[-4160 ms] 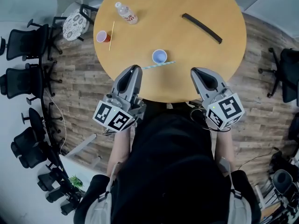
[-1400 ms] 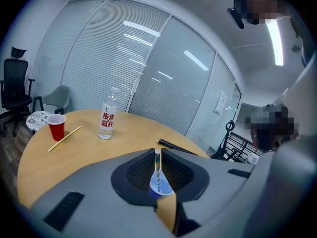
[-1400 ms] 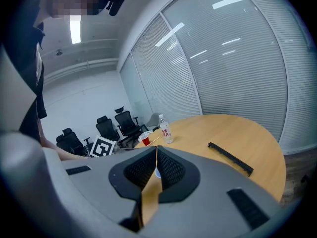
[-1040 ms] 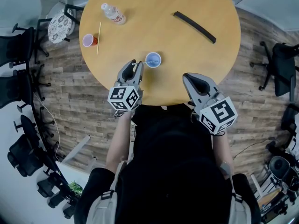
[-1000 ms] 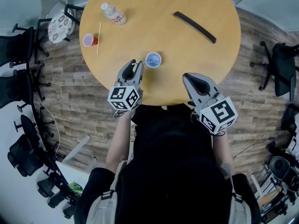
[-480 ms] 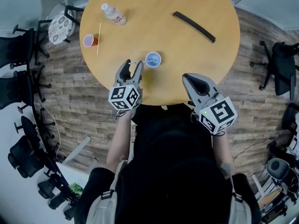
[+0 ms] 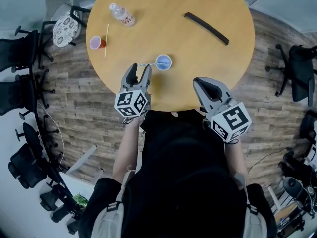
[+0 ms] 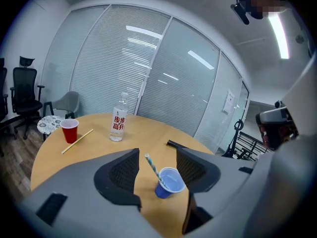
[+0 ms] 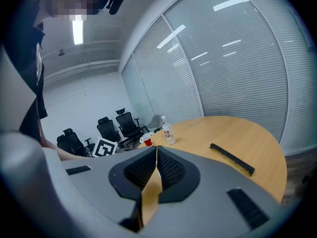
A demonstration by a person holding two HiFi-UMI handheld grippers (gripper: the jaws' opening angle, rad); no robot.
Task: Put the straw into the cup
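Observation:
A small blue cup [image 7: 163, 62] stands on the round wooden table [image 7: 198, 58], with a blue-and-white striped straw [image 7: 147, 65] leaning out of it to the left. In the left gripper view the straw [image 8: 152, 166] rises from the cup [image 8: 168, 182] in the gap between the jaws, touching neither pad. My left gripper [image 7: 139, 69] sits just left of the cup and its jaws are opening. My right gripper [image 7: 204, 83] hovers at the table's near edge, shut and empty; its view [image 9: 156, 151] shows the pads pressed together.
A red cup [image 7: 97, 42], a yellow straw [image 7: 106, 33] and a water bottle [image 7: 122, 15] sit at the far left of the table. A black strip [image 7: 207, 28] lies at the far right. Office chairs [image 7: 20, 93] line the floor on the left.
The straw lay on the table beside the cup earlier; it now stands in the cup. Over the last second the left jaws spread apart and let go of it. The right gripper stayed still.

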